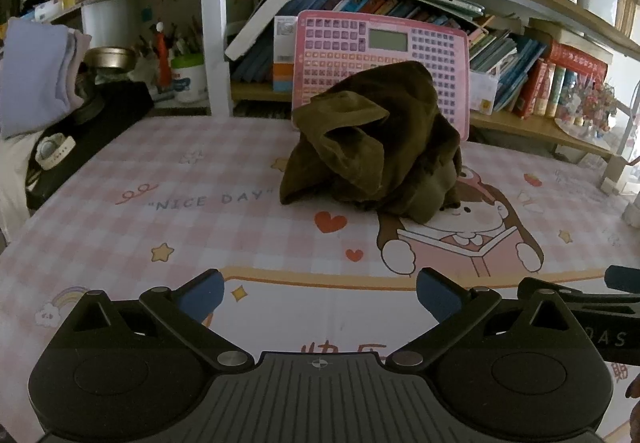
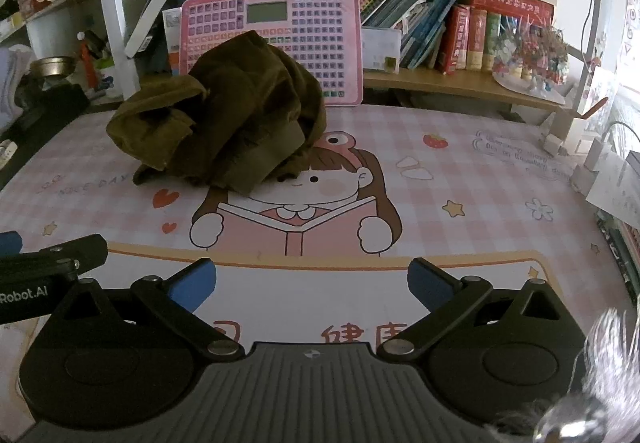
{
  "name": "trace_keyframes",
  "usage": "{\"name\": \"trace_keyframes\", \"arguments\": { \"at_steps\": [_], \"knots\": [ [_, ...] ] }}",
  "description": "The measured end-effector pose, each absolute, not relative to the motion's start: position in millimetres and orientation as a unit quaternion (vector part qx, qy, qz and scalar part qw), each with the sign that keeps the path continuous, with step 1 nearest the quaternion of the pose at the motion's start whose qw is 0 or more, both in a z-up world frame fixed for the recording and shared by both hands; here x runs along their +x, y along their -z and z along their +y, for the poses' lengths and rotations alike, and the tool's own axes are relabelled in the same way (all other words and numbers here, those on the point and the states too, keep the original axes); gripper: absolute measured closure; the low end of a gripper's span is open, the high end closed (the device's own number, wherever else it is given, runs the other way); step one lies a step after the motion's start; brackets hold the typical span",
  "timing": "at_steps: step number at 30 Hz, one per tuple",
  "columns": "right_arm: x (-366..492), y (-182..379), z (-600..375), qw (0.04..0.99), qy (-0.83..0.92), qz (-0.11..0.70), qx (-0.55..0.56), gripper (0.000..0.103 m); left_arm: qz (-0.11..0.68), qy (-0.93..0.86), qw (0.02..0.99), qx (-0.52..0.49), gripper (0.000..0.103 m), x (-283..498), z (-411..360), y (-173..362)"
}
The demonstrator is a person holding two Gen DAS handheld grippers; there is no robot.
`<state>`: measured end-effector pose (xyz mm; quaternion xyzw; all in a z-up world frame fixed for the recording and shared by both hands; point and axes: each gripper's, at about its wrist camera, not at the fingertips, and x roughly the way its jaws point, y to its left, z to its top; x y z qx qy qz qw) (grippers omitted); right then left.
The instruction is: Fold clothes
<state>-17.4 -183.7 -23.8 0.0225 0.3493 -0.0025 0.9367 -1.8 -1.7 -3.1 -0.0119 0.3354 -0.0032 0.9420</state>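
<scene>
Both grippers sit low over the near edge of the desk, side by side. My left gripper point(image 1: 320, 293) has its blue-padded fingers spread wide with nothing between them; only the printed mat shows through the gap. My right gripper point(image 2: 312, 283) reads the same: fingers wide apart, nothing held.

The garment point(image 1: 374, 147), an olive-brown fleecy piece, lies in a crumpled heap toward the back of the desk, well apart from both tools. I cannot tell what type of clothing it is from this bundle. In the right wrist view the heap point(image 2: 224, 119) covers the top of the cartoon girl's head printed on the pink checked desk mat point(image 2: 480, 171). One loose flap stands up on its left side.

Just behind the heap a pink keypad learning board point(image 1: 420, 55) leans upright against the bookshelf point(image 1: 520, 123); the garment overlaps its lower left part. Books fill the shelf to the right.

At the far left of the left wrist view, a smartwatch with a pale strap point(image 1: 52, 151) rests on a dark surface.
</scene>
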Motion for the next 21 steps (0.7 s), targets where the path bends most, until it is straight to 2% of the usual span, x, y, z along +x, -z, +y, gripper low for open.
{"name": "trace_keyframes", "arguments": {
  "at_steps": [21],
  "knots": [
    [-12,26,-183,0.934,0.006,0.355,0.023,0.000,0.342,0.007,0.939,-0.017,0.000,-5,-8,15]
  ]
}}
